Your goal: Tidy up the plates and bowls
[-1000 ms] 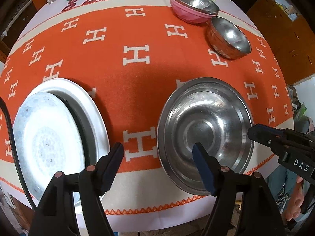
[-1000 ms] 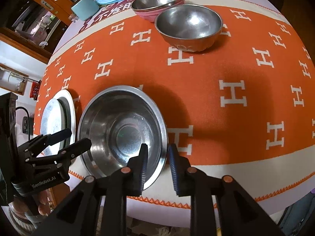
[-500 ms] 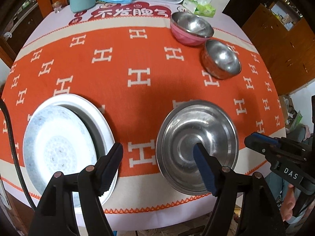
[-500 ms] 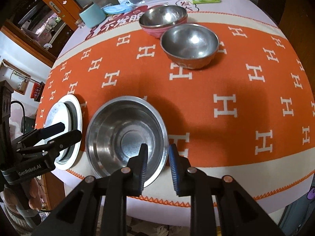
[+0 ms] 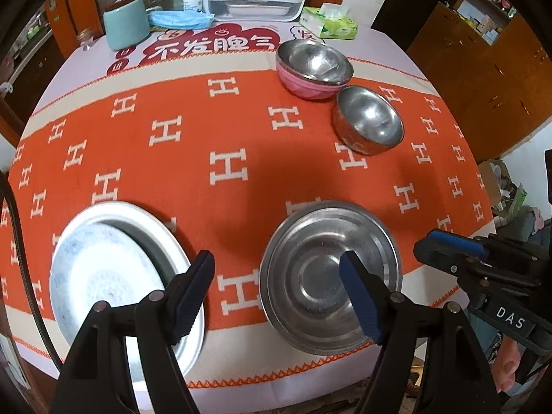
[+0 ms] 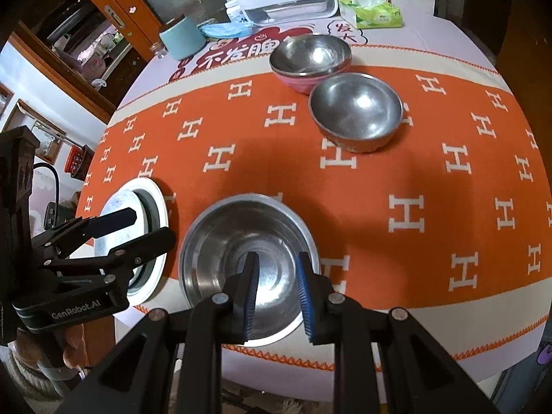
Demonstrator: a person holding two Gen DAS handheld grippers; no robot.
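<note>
- Fingers (image 5: 191,289) of left gripper (image 5: 276,293) spread wide, empty; right gripper (image 6: 276,296) narrowly parted, pinching nothing.
- Poised above steel basin (image 6: 220,238) at near table edge, stacked plates (image 5: 114,276) just beside it on orange cloth (image 5: 241,131).
- Between steps, seemingly: nothing gripped, pink-sided bowl (image 5: 312,69) and steel bowl (image 5: 369,124) touching at far side, not yet nested.
- Next, likely: reaching across, clamping a bowl rim.
- Both tilted steeply downward.

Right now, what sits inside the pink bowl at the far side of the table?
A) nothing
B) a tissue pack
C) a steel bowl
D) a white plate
C: a steel bowl is nested in the pink bowl, its shiny rim showing above the pink wall.
</note>
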